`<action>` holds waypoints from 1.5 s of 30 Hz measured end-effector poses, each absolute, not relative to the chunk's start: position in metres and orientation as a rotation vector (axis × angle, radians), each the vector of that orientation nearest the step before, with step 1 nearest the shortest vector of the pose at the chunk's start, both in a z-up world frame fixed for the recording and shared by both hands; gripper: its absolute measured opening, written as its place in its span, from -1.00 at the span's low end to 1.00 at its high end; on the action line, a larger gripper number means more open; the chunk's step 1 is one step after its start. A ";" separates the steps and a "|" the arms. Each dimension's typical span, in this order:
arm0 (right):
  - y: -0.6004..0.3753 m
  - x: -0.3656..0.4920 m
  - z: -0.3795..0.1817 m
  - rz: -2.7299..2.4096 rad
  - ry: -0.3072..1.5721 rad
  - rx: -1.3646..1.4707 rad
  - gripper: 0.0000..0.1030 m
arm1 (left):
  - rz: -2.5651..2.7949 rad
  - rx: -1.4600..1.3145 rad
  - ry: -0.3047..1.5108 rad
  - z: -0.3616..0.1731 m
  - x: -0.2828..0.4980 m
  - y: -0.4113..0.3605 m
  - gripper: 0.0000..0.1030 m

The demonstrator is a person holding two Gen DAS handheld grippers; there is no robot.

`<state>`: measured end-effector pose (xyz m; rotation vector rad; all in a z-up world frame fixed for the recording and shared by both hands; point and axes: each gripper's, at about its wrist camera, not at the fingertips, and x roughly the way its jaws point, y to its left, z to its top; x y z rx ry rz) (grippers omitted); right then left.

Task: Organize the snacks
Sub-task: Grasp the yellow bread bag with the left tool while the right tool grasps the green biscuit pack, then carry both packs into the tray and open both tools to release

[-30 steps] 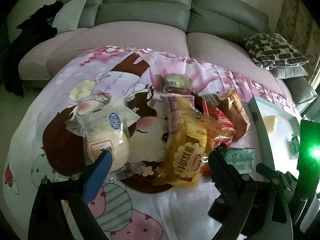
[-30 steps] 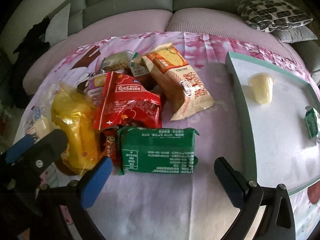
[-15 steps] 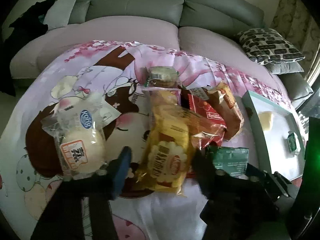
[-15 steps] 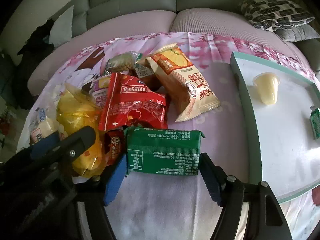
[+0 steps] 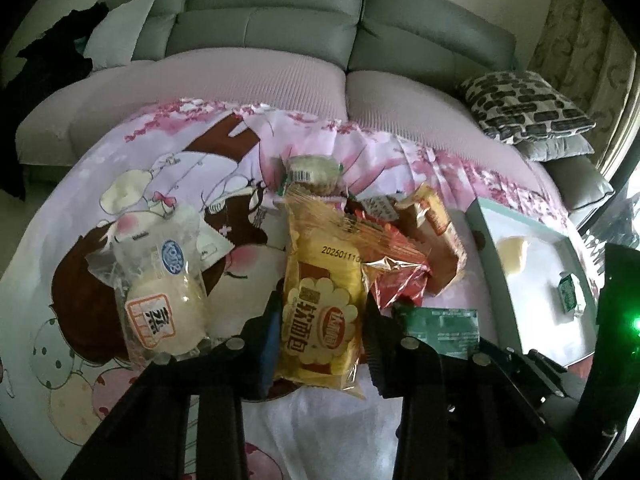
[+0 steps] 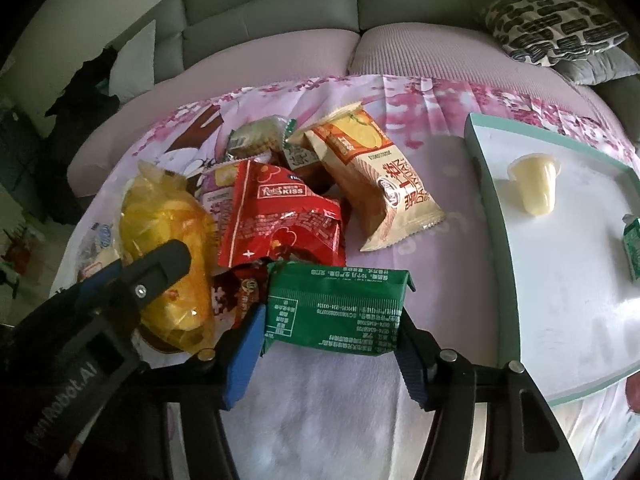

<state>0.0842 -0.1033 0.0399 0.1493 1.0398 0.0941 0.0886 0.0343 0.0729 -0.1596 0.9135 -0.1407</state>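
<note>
Left claw (image 5: 320, 332) is clamped tight on the yellow bread bag (image 5: 320, 312), low centre of the left wrist view, both pads pressing its sides. Right claw (image 6: 332, 340) is closing on the green packet (image 6: 336, 308), bottom centre of the right wrist view, its blue pads right at the packet's two ends; contact looks made.

The crowd around them: a red snack bag (image 6: 280, 220) lies just above the green packet, overlapping the yellow bag's right edge. A cream-and-orange packet (image 6: 376, 184) sits upper right of the pile, a small greenish biscuit pack (image 6: 256, 140) behind it. Off to the left of the left wrist view, a clear-wrapped white bun (image 5: 164, 304) lies apart from the heap.

Everything rests on the cartoon-print pink cloth (image 5: 160, 184) over the table. At the right, the white tray (image 6: 560, 280) with a teal rim holds a pale jelly cup (image 6: 536, 188) and a small green pack (image 6: 632, 248). A grey sofa (image 5: 280, 28) and a patterned cushion (image 5: 524, 108) fill the background.
</note>
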 end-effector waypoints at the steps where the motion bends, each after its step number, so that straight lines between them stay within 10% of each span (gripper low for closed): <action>1: -0.104 0.083 0.041 0.097 1.037 0.151 0.26 | -0.137 -0.164 0.906 0.075 0.088 0.035 -0.26; 45: -0.301 0.047 0.115 -0.293 0.825 0.431 0.25 | -0.379 0.047 0.789 0.136 0.085 -0.110 -0.26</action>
